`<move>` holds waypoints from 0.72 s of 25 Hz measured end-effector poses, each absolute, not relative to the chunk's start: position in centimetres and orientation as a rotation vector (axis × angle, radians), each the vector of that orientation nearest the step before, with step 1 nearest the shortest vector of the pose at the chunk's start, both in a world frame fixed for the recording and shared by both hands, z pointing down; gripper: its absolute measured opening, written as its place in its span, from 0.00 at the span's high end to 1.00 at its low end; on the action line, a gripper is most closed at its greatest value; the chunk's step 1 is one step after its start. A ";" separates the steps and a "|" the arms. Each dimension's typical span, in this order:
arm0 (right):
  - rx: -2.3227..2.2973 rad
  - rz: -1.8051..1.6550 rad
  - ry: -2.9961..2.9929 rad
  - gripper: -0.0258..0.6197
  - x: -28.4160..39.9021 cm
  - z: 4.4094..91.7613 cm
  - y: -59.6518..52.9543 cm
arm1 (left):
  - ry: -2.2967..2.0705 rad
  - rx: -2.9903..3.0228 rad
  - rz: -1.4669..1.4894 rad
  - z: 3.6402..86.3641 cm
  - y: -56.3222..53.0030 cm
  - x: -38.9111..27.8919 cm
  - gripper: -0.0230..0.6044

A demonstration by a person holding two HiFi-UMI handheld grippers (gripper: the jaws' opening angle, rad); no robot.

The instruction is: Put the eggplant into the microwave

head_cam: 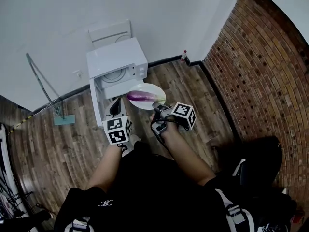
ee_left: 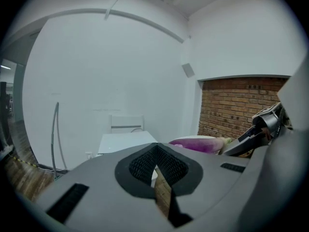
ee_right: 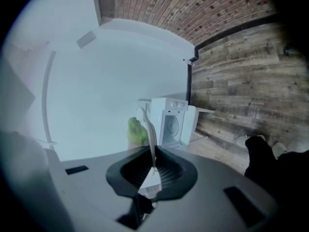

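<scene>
Right gripper: jaws clenched on the rim of a white plate, which shows edge-on between them.
Left gripper: jaws pressed together with nothing between them; it is beside the right gripper, just left of the plate.
Eggplant: purple, lying across the plate, with its green stem end on the side nearest the right gripper.
Plate position: held in the air just in front of the microwave, not yet inside.
Microwave: white, door open, backed against the white wall.
Surroundings: wood floor, with a brick wall to the right.
</scene>
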State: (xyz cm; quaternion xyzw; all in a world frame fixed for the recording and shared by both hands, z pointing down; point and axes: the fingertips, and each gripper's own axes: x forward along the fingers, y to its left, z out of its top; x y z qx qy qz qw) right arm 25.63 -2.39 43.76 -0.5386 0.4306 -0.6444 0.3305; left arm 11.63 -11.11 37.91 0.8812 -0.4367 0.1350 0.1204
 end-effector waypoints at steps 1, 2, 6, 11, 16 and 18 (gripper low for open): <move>-1.408 -1.687 1.132 0.91 25.9 43.7 -3.5 | -1.274 2.574 0.392 37.9 -12.2 11.9 0.96; -1.407 -1.691 1.137 0.91 26.2 43.7 -4.6 | -1.272 2.573 0.389 37.9 -13.3 12.1 0.96; -1.404 -1.717 1.148 0.91 26.5 44.2 -9.1 | -1.274 2.564 0.375 38.2 -17.9 12.2 0.96; -1.383 -1.750 1.172 0.91 26.1 44.9 -14.6 | -1.285 2.526 0.352 39.1 -22.6 11.7 0.96; -1.354 -1.763 1.226 0.91 25.3 45.6 -19.6 | -1.314 2.490 0.337 40.1 -26.1 10.5 0.97; -1.348 -1.775 1.246 0.91 24.8 46.1 -20.9 | -1.336 2.468 0.332 40.4 -27.1 9.8 0.97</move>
